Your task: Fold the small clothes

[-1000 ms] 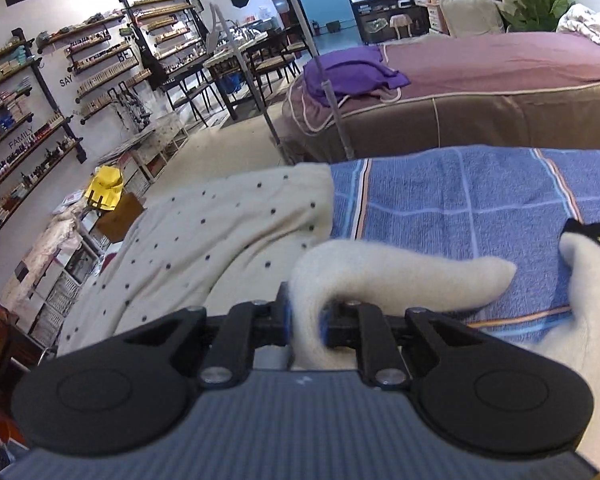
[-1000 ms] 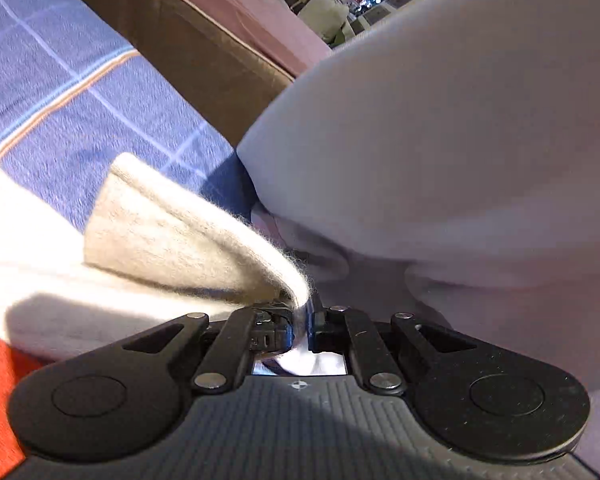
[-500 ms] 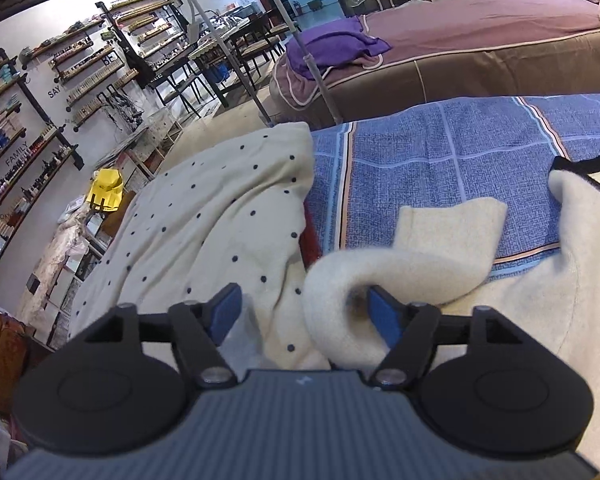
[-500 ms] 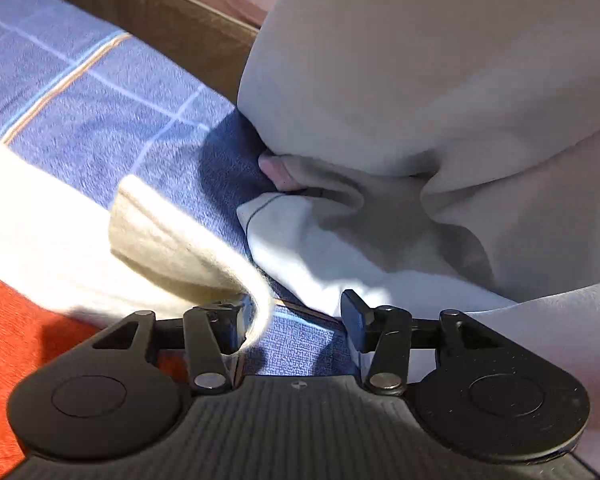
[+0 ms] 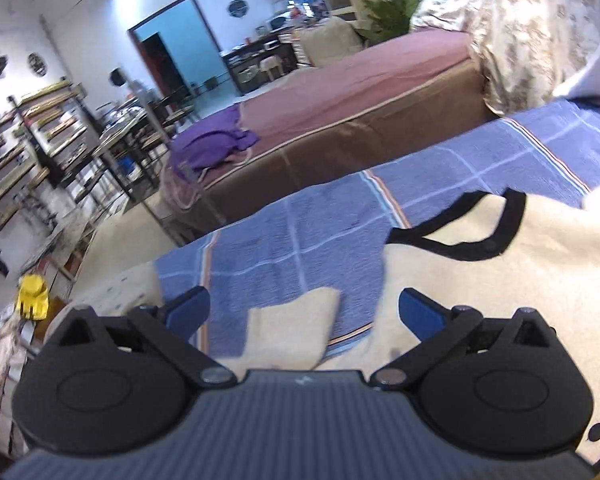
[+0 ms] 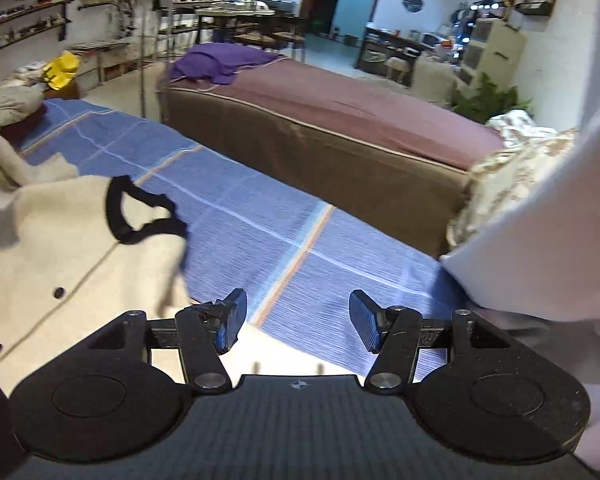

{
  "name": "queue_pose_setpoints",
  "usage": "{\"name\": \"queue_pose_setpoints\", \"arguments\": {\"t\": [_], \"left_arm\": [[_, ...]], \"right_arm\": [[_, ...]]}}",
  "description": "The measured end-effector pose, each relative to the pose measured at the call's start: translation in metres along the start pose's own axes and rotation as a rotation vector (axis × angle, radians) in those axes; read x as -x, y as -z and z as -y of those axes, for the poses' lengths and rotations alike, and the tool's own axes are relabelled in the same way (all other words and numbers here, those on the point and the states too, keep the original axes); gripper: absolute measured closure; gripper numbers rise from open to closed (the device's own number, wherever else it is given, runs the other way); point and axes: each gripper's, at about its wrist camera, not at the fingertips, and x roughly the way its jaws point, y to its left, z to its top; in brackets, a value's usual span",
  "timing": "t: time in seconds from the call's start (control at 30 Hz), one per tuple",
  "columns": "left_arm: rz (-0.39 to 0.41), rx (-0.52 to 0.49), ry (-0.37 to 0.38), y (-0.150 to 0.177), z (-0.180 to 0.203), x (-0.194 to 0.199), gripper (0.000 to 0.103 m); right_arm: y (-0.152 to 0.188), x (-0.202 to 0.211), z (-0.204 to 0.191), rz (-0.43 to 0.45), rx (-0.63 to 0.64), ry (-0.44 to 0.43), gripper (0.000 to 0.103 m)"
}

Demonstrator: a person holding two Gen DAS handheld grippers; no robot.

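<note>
Both grippers released over the cream cardigan [image 6: 72,248]

Left gripper [image 5: 302,312] and right gripper [image 6: 296,320] jaws are opening, empty; next, regrasp the sleeve [image 5: 290,328] near its cuff and lay it flat across the body.

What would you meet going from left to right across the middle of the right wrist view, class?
Cream cardigan with black neckline → blue checked sheet → patterned blanket → white fabric at the right edge.
</note>
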Motion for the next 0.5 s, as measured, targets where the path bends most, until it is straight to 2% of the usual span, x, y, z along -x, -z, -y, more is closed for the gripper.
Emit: {"name": "queue_pose_setpoints", "arguments": {"t": [0.1, 0.2, 0.33, 0.5], "left_arm": [[-0.028, -0.057, 0.036, -0.006, 0.032, -0.044, 0.001], [-0.068, -0.039, 0.082, -0.008, 0.038, -0.085, 0.005], [-0.093, -0.01, 0.17, -0.01, 0.03, -0.127, 0.005], [-0.156, 0.041, 0.32, -0.005, 0.038, -0.167, 0.005]], "right_arm": [[-0.013, -0.054, -0.028, -0.048, 0.025, -0.069, 0.021], [-0.02, -0.1, -0.047, -0.13, -0.012, -0.136, 0.031], [-0.016, -0.144, -0.064, -0.22, -0.057, -0.255, 0.031], [-0.006, -0.179, -0.077, -0.301, -0.067, -0.318, 0.031]]}}
